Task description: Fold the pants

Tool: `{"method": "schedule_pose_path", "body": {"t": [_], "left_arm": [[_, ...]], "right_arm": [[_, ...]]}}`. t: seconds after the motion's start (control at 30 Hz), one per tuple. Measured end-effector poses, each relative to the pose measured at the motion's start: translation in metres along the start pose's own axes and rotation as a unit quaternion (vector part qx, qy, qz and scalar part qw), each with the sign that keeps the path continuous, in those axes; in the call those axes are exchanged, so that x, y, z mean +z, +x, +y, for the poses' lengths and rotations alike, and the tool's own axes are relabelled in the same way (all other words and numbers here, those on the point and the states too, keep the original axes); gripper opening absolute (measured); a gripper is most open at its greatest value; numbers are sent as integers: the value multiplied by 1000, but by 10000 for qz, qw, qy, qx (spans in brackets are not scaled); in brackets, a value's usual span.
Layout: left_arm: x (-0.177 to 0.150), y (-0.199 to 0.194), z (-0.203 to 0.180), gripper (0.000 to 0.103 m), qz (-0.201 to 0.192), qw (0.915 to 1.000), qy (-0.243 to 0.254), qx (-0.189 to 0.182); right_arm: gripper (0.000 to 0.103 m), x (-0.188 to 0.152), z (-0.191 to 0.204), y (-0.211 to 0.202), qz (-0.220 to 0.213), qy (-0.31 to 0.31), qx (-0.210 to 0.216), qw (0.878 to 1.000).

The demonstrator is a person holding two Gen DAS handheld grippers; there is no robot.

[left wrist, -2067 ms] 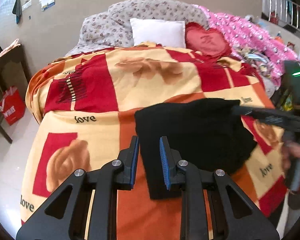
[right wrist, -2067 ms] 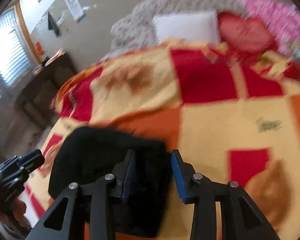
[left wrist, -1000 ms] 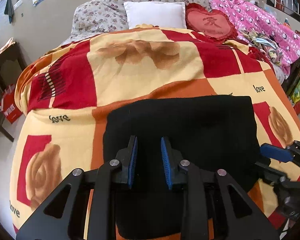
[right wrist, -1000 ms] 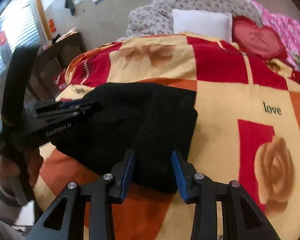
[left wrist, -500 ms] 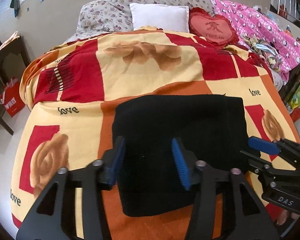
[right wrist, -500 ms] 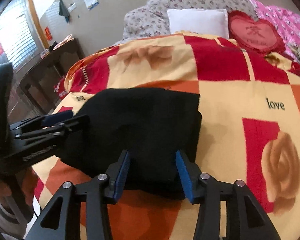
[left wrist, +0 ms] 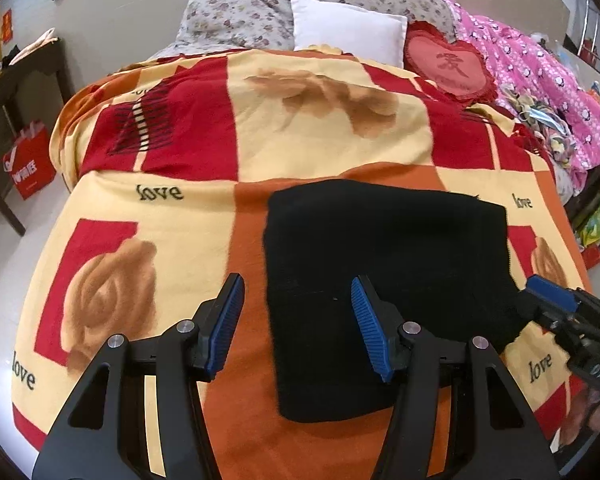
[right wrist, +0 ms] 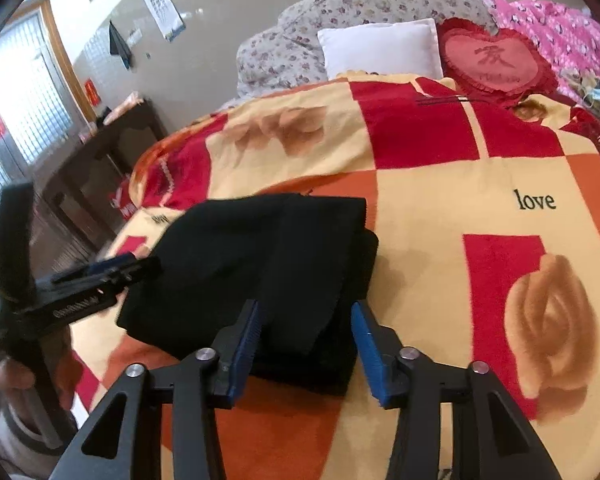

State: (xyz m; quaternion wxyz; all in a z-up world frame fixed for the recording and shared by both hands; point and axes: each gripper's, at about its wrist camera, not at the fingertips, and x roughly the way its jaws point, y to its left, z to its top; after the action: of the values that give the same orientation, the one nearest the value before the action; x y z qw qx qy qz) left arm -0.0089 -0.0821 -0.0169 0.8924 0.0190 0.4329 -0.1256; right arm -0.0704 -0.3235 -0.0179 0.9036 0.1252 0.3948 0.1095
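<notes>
With the black pants already stacked into a compact rectangular bundle on the rose-patterned blanket, near its front edge, the folding is judged nearly or fully done. Wide-spread jaws are shown on the left gripper, its blue pads clear of the cloth and nothing gripped, while the right gripper is seen closing astride the bundle's near corner, nothing yet pinched; perhaps only a last tidy is left

The black left gripper with blue pads is spread wide and angled downward, while the matching right gripper beside it is closing.
</notes>
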Motion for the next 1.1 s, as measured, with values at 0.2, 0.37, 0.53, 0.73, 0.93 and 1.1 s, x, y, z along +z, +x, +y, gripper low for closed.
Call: {"method": "schedule_pose_path", "body": {"t": [0.2,0.37,0.53,0.73,0.93,1.1], "left_arm": [[-3,3,-1,56,12,10000,0,-7],[-6,4,3,57,50,9999,-53,-96],[-13,7,3,58,26,9999,-88,-62],[-13,8,2,65,35,9999,-93,-28],[-15,2,0,65,115,9997,-32,-207],[-20,7,-3,69,82,9998,-67,-152]], "right_arm": [[43,-1,3,8,175,-135,118,9997],[43,-9,12,6,288,-478,232,9982],[43,-10,2,6,393,-362,439,9976],[39,-3,-9,17,113,56,823,9965],[6,-8,15,-2,166,-652,420,9968],[6,-19,6,6,369,-572,89,9976]]}}
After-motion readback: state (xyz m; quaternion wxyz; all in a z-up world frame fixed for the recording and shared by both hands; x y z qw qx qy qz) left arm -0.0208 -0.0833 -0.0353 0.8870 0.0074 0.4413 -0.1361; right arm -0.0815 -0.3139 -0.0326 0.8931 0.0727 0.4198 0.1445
